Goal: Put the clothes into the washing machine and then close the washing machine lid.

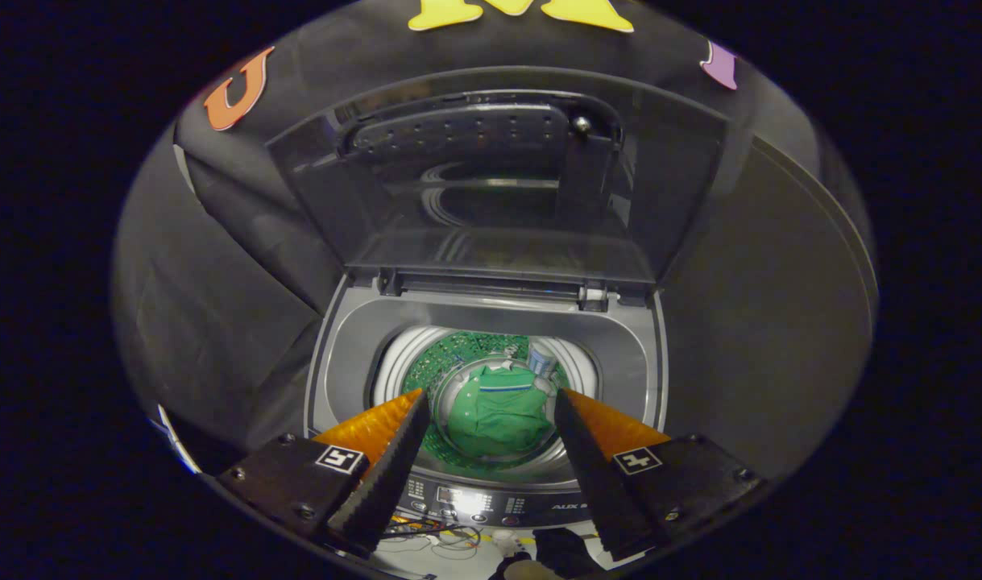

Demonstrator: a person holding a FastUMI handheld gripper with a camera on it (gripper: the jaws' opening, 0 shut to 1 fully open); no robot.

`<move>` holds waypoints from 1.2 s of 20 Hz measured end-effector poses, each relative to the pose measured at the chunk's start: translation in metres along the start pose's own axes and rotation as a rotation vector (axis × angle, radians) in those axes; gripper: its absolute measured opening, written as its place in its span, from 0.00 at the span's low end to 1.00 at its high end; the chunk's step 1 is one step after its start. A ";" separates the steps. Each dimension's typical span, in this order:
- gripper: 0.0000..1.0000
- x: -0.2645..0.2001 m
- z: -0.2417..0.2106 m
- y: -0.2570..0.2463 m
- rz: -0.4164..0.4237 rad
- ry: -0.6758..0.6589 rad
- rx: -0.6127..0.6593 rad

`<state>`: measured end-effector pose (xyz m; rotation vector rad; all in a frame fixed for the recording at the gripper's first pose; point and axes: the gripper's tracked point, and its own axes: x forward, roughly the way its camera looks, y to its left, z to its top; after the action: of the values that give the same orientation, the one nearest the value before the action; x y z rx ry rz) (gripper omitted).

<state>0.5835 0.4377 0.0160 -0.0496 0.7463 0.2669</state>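
The gripper [488,407] is seen at the bottom of the frame, with its two fingers [386,467] held wide apart and nothing clamped between them. Each finger is carried on a dark block bearing a square marker [340,459]. Beyond the fingertips, in the lower centre of the frame, the washer [660,354] is viewed from above. Its lid [499,177] is raised and stands upright behind the opening, in the upper centre of the frame; the lid is a dark, see-through panel in which curved reflections can be made out. The lid is joined to the washer body by hinges [594,296] along the rear edge of the opening. Inside the opening, the drum [402,354] is visible as a pale ring with a green-tinted interior. The clothes [499,415] are located at the bottom of the drum, framed between the two fingertips in the picture but lying well below them: a green garment with a striped band near its upper edge is recognised. A small pale item [541,358] is seen just behind the garment, toward the rear right of the drum; what it is cannot be told. The control panel [499,507] is found along the near edge of the washer, between the finger bases. Loose wires [438,536] are seen on a light surface at the lowest part of the frame, below the panel. The washer is surrounded by black cloth [217,266] on both sides.
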 end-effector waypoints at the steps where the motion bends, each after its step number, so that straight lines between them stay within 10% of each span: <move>1: 0.97 -0.006 0.006 -0.002 -0.003 -0.026 -0.014; 24: 0.98 -0.144 0.175 0.040 -0.022 -0.520 -0.071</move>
<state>0.5881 0.4688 0.2442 -0.0525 0.2192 0.2702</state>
